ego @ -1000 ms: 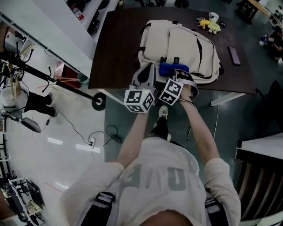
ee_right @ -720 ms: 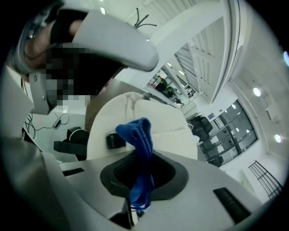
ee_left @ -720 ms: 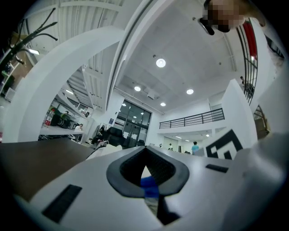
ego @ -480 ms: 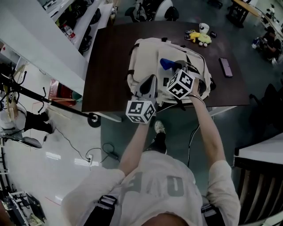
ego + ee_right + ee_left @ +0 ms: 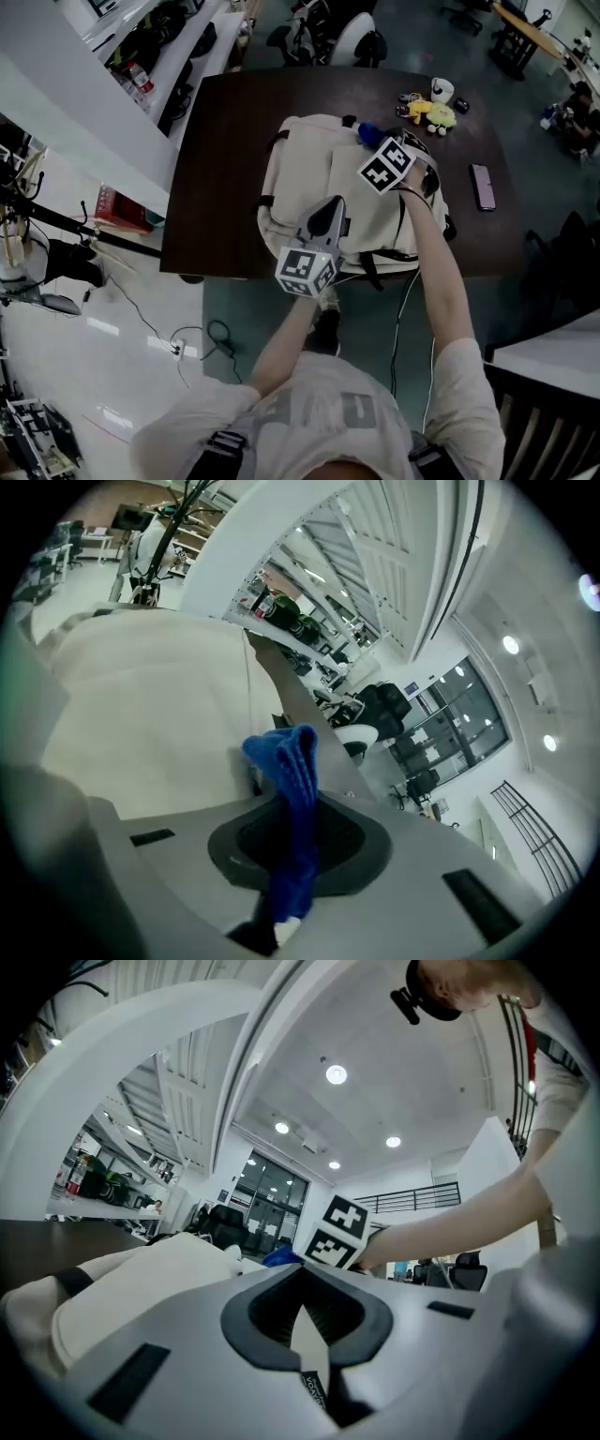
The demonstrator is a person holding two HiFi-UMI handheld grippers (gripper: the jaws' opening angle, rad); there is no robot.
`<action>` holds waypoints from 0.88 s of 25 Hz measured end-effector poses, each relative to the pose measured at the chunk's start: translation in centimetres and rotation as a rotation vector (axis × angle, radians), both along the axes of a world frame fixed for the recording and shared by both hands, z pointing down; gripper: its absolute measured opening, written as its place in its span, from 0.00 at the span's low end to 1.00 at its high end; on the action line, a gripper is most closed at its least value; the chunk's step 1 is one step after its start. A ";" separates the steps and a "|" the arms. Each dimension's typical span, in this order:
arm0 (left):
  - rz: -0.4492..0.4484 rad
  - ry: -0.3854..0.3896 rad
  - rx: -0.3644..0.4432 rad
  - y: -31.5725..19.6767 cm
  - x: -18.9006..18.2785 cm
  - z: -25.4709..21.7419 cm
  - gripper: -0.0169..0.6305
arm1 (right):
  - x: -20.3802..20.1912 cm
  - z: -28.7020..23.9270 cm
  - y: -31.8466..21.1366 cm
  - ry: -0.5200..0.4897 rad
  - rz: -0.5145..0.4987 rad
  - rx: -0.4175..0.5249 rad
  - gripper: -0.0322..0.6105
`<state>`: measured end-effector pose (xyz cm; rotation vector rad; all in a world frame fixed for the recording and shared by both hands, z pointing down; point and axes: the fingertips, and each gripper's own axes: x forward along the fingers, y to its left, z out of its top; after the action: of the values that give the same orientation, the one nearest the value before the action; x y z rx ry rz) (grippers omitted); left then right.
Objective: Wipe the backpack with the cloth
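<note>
A cream backpack (image 5: 309, 178) lies flat on the dark brown table (image 5: 220, 159). My right gripper (image 5: 377, 145) is over the pack's far right part, shut on a blue cloth (image 5: 369, 133) that hangs from its jaws onto the fabric. The right gripper view shows the cloth (image 5: 292, 761) pinched in the right gripper (image 5: 298, 808), with the backpack (image 5: 150, 714) beyond. My left gripper (image 5: 329, 204) rests on the pack's near middle. In the left gripper view the left gripper (image 5: 302, 1302) has its jaws shut, tips together, and the backpack (image 5: 141, 1269) lies ahead.
A yellow plush toy (image 5: 441, 114) and a white cup (image 5: 442, 89) sit at the table's far right. A dark phone (image 5: 482, 187) lies right of the pack. The table's near edge runs just below the backpack. Office chairs (image 5: 361, 42) stand beyond the table.
My right gripper has carried the blue cloth from the backpack's near edge across it to its far side. The left gripper has stayed on the pack's near part.
</note>
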<state>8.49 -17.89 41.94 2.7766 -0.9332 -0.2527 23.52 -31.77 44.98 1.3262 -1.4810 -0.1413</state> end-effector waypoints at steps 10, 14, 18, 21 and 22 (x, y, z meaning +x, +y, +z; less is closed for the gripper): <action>0.041 -0.007 0.059 -0.8 1.4 -0.5 0.03 | -1.3 3.4 -0.9 0.059 -0.062 -0.015 0.11; 0.038 0.006 0.059 -0.8 1.2 -0.6 0.03 | -2.4 3.3 1.3 0.032 -0.059 0.034 0.11; 0.023 0.030 0.067 -0.6 0.2 -1.4 0.03 | -4.0 3.6 3.8 0.014 -0.070 0.030 0.11; -0.001 0.022 0.082 -0.2 -1.2 -2.0 0.03 | -5.3 4.5 6.1 0.003 -0.086 0.011 0.11; -0.010 0.025 0.081 0.0 -1.7 -2.1 0.03 | -5.6 4.8 6.8 0.001 -0.085 0.008 0.11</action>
<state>6.75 -17.92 39.88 2.8359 -0.9516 -0.3329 17.94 -24.95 49.73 1.2697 -1.5374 -0.2028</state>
